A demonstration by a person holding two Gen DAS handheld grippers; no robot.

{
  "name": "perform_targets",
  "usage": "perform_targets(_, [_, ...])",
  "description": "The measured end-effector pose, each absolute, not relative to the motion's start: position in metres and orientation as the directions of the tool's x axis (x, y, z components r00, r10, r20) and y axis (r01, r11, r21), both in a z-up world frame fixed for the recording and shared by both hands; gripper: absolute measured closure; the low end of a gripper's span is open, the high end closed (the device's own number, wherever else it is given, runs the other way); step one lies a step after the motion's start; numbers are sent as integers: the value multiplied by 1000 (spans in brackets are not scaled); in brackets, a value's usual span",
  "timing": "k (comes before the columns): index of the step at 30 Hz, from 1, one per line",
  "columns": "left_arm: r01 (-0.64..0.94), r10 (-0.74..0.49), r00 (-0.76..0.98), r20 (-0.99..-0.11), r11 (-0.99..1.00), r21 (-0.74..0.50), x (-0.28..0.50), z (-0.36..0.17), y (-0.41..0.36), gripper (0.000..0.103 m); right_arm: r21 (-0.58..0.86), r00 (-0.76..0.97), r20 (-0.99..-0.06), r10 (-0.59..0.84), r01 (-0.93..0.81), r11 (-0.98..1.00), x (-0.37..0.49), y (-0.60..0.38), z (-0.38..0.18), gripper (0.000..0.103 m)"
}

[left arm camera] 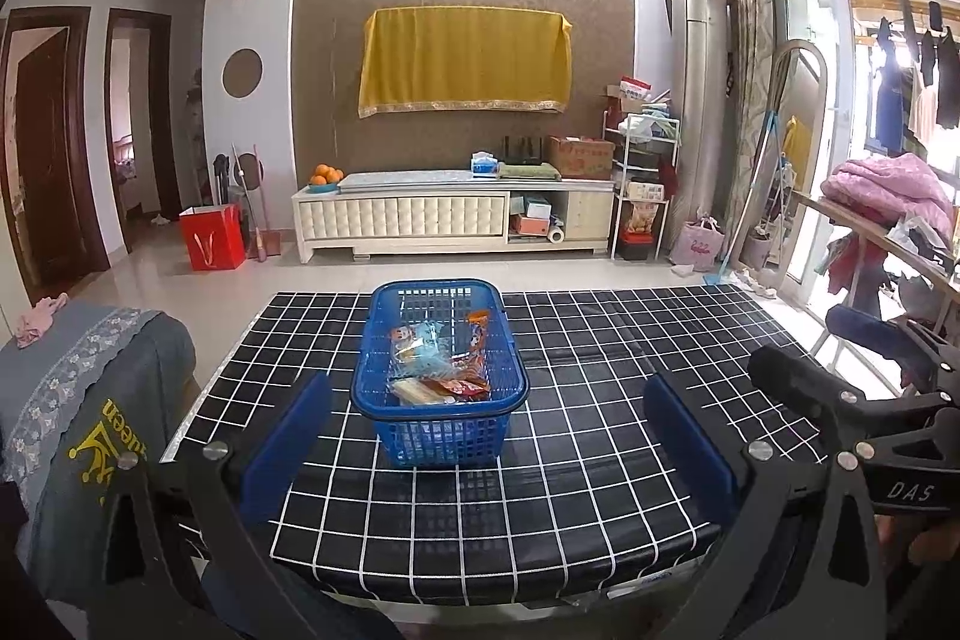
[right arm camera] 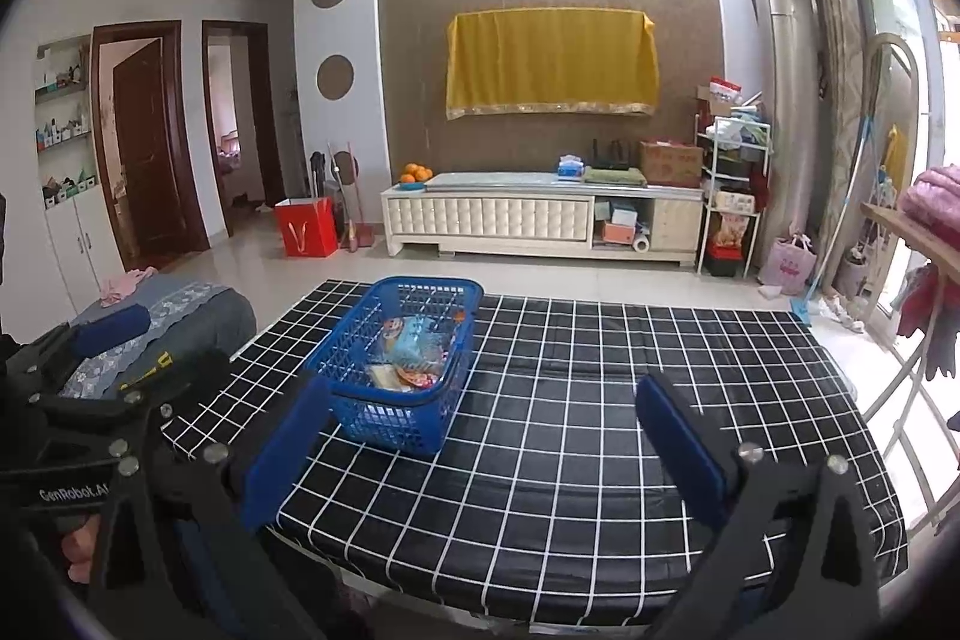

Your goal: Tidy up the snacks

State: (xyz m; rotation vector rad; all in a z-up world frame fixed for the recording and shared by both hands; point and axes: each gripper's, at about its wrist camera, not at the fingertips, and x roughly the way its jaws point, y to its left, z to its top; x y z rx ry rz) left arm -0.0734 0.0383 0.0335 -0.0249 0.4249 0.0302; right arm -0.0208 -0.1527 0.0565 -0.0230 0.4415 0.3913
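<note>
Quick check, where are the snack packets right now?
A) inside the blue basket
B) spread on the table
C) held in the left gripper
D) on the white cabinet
A: the packets lie inside the blue basket on the checked table; both grippers, left and right, are open and empty.

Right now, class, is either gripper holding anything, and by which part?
Nothing is held: the left gripper and right gripper are both open, short of the basket.

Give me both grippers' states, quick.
Left gripper: open, empty.
Right gripper: open, empty.
</note>
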Motion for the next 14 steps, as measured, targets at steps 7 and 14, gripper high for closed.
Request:
perform_targets(7, [-38, 28, 910, -415, 999, -15, -74, 33, 37, 0, 64, 830, -421, 365, -375, 925, -21, -153, 56, 0])
perform_targets(14, [-43, 32, 907, -420, 999, -17, -76, 31, 36, 0, 66, 827, -426, 368, -377, 924, -22, -152, 56, 0])
